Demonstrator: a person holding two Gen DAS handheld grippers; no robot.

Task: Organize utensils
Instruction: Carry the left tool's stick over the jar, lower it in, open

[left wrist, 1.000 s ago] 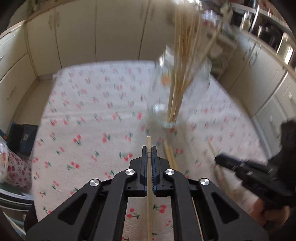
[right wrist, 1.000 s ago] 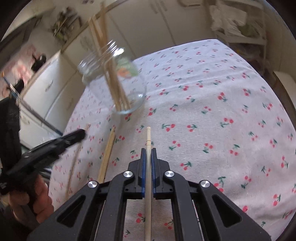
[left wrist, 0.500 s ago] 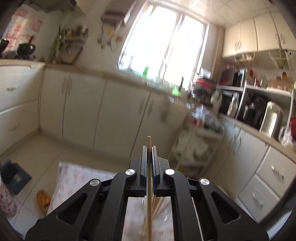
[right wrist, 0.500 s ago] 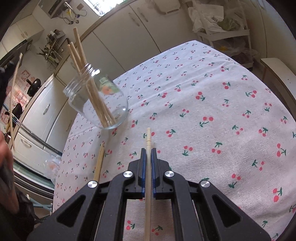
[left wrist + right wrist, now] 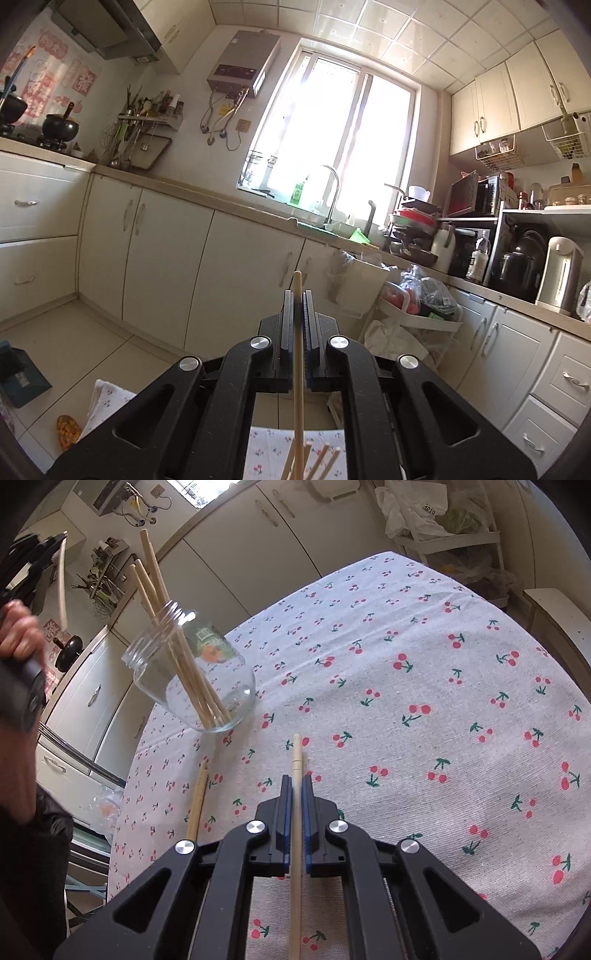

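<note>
Right wrist view: both hand-held grippers [image 5: 297, 786] [image 5: 297, 304] clamp chopsticks [image 5: 295, 849] [image 5: 298, 350]; the jar [image 5: 192, 672] label's writing is unreadable.

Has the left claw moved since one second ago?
Yes. The left claw tilted upward: it pointed at the tablecloth before, now at the window.

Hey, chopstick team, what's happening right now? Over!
Left gripper shut on a chopstick, raised. Right gripper shut on another chopstick above the tablecloth. Jar holds several; one loose chopstick beside it. Nothing blocking.
</note>
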